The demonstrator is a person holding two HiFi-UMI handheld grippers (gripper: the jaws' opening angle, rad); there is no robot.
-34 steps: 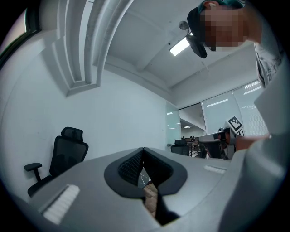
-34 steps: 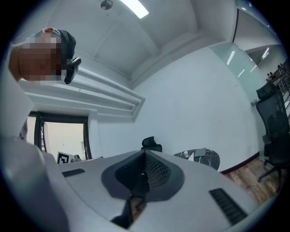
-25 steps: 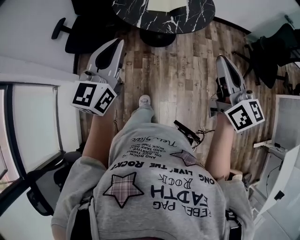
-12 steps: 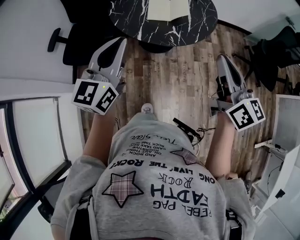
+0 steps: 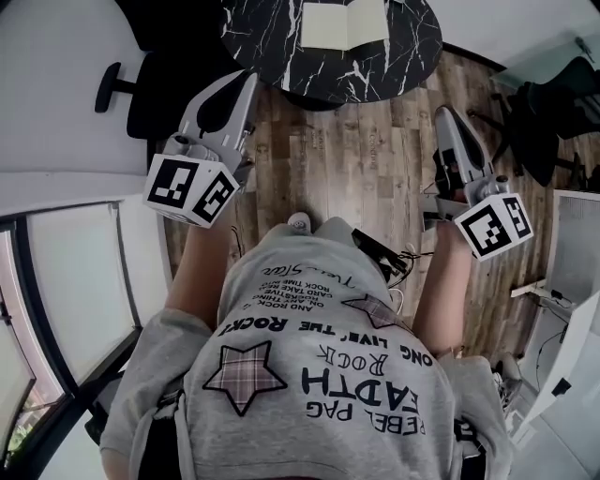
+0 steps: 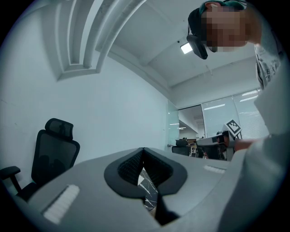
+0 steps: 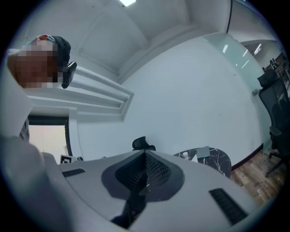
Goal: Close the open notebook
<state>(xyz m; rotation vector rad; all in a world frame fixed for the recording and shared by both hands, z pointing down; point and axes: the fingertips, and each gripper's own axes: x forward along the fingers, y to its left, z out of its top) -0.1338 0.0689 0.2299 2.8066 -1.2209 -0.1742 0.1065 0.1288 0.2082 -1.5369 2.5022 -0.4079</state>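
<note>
The open notebook (image 5: 343, 23) lies flat with pale blank pages on the round black marble table (image 5: 281, 47) at the top of the head view. Both grippers are held out level above the wooden floor, short of the table. My left gripper (image 5: 242, 80) is shut with nothing in it, its tips near the table's near-left edge. My right gripper (image 5: 444, 114) is also shut and empty, to the right of the table. In the right gripper view the table (image 7: 219, 162) and the notebook (image 7: 203, 152) show small beyond the closed jaws.
A black office chair (image 5: 141, 75) stands left of the table, and another (image 5: 553, 103) at the far right. A glass partition (image 5: 66, 281) runs along the left, with white furniture (image 5: 572, 281) at the right. The person's grey-shirted torso (image 5: 319, 375) fills the lower middle.
The table and notebook have come further into the head view as the person steps forward. Both grippers have moved closer to the table, still shut.
</note>
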